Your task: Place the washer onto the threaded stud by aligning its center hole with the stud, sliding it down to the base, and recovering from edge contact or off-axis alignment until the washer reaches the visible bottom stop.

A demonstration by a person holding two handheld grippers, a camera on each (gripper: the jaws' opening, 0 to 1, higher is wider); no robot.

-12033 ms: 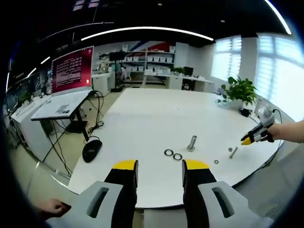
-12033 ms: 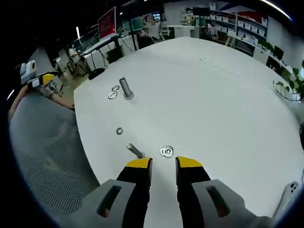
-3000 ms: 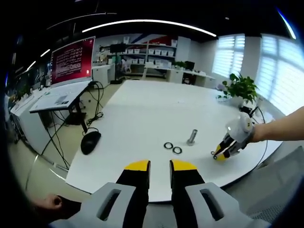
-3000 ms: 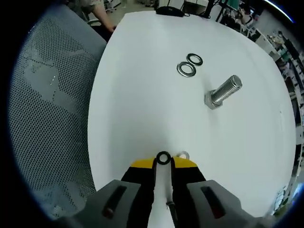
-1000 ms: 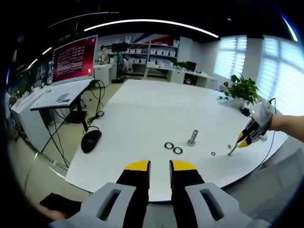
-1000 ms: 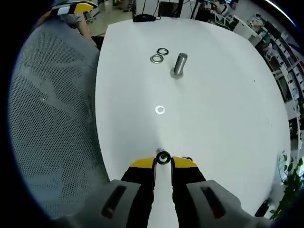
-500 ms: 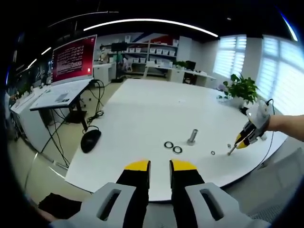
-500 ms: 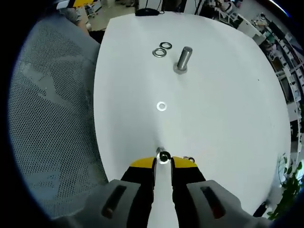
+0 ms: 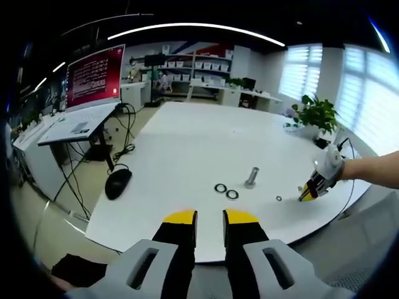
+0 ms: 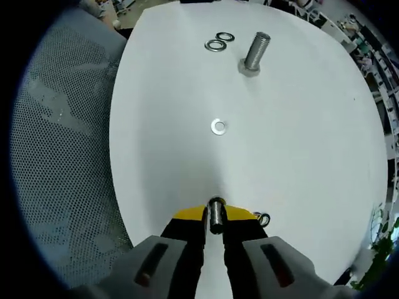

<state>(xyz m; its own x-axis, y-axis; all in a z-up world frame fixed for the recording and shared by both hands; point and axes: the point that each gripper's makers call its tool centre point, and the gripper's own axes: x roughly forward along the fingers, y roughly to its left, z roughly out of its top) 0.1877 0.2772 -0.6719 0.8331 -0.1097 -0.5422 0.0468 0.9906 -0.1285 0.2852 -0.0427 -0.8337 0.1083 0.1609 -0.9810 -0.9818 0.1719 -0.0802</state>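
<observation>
While right gripper [image 10: 214, 218] clasps bolt [image 10: 216, 222], table edge [image 10: 118, 187] near.

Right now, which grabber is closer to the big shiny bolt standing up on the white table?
Right. The right gripper hovers over the table near the upright silver bolt; the left gripper hangs back off the table's near edge.

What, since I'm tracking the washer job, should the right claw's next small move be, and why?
Probably lower the right claw, shut on the small stud, and stand the stud upright on the white table. The loose washer lies flat ahead, on no stud yet, and the left claw hangs beyond the table edge, empty.
</observation>
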